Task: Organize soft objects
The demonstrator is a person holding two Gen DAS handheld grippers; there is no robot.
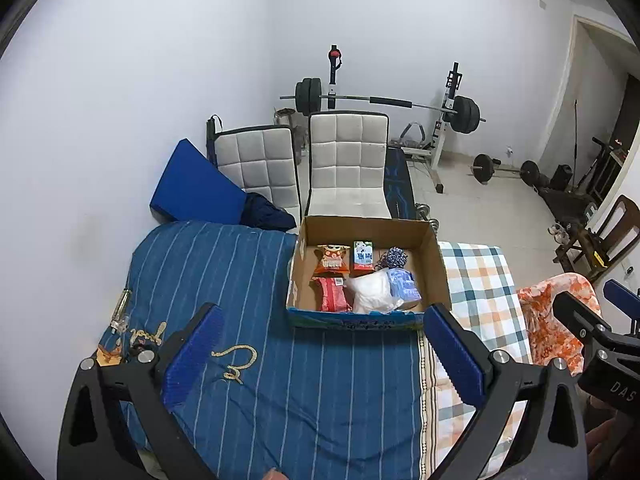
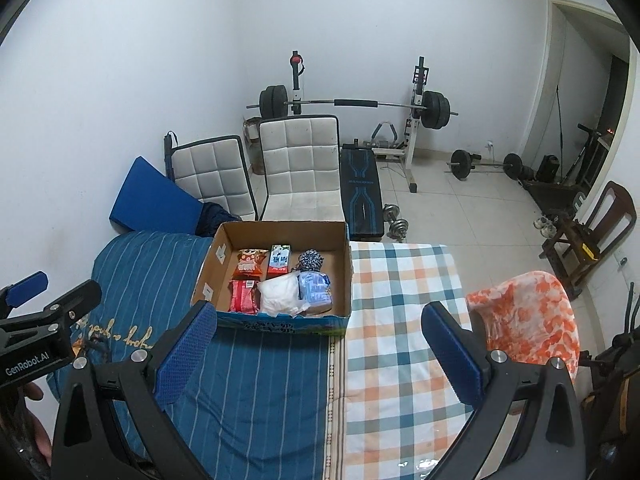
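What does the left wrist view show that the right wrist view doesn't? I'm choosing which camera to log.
Only the left wrist view shows the gold cord on the blue striped bedding and the small clutter at its left edge. Only the right wrist view shows the dumbbells on the floor clearly. Both show the cardboard box holding six packed items, the plaid sheet, the orange floral cloth and both open grippers, left gripper and right gripper.

One cardboard box (image 2: 344, 240) holds six soft packets (image 2: 278, 298); two white chairs (image 2: 300, 172) stand behind.
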